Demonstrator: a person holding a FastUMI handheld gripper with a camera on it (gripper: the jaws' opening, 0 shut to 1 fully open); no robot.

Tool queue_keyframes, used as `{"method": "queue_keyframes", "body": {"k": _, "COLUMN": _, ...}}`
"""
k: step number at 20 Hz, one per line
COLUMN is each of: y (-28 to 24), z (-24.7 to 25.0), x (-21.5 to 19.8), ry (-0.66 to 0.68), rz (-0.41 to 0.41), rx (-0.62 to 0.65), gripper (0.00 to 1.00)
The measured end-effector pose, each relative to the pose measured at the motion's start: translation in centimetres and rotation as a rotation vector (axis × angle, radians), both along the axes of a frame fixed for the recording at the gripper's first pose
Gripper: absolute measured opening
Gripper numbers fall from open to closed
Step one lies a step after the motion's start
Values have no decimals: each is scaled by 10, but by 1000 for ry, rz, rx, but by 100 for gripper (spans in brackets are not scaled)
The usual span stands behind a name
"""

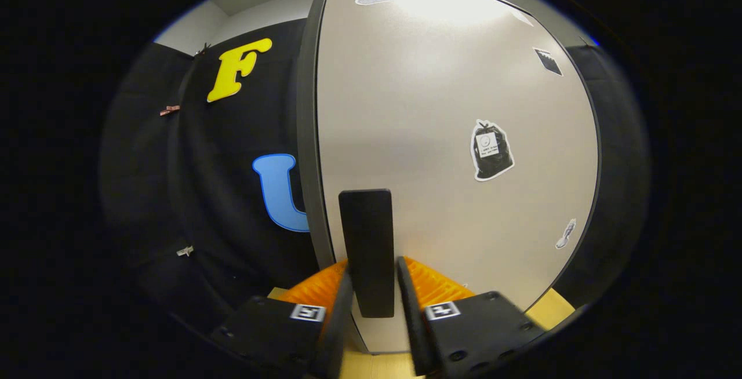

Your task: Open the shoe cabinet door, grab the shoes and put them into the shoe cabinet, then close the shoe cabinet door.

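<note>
The gripper (374, 286) is closed around the dark handle (366, 240) on the cabinet door (440, 135); pulled off-axis, the fingers could slip off the handle

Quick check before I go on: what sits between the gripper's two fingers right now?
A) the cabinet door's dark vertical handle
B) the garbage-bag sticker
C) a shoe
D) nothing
A: the gripper has its fingers on either side of the dark vertical handle on the pale shoe cabinet door, closed against it; the garbage-bag sticker sits further along the door, beyond the fingers.
</note>
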State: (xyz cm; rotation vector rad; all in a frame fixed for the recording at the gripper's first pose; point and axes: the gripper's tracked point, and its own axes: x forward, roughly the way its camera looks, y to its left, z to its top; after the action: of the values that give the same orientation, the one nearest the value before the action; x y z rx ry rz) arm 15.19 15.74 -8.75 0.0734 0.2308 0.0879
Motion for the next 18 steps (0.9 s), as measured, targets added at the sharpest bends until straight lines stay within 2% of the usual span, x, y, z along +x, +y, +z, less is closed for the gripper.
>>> {"method": "queue_keyframes", "body": {"k": 1, "y": 3, "z": -8, "x": 14, "ry": -7, "rz": -6, "rx": -23, "gripper": 37}}
{"method": "queue_keyframes", "body": {"k": 4, "y": 1, "z": -7, "x": 11, "ry": -45, "rz": -30, "rx": -84, "gripper": 37}}
{"method": "queue_keyframes", "body": {"k": 6, "y": 1, "z": -6, "x": 12, "ry": -41, "rz": -27, "rx": -62, "gripper": 25}}
{"method": "queue_keyframes", "body": {"k": 11, "y": -1, "z": -5, "x": 11, "ry": -46, "rz": -53, "rx": -9, "gripper": 25}}
{"method": "queue_keyframes", "body": {"k": 12, "y": 0, "z": -6, "x": 12, "ry": -39, "rz": -48, "rx": -15, "gripper": 18}}
{"method": "queue_keyframes", "body": {"k": 13, "y": -1, "z": -4, "x": 11, "ry": -33, "rz": -40, "rx": -24, "gripper": 19}}
{"method": "queue_keyframes", "body": {"k": 14, "y": 0, "z": -6, "x": 9, "ry": -30, "rz": -35, "rx": -25, "gripper": 14}}
{"method": "queue_keyframes", "body": {"k": 18, "y": 0, "z": 0, "x": -5, "ry": -24, "rz": -4, "rx": -3, "gripper": 14}}
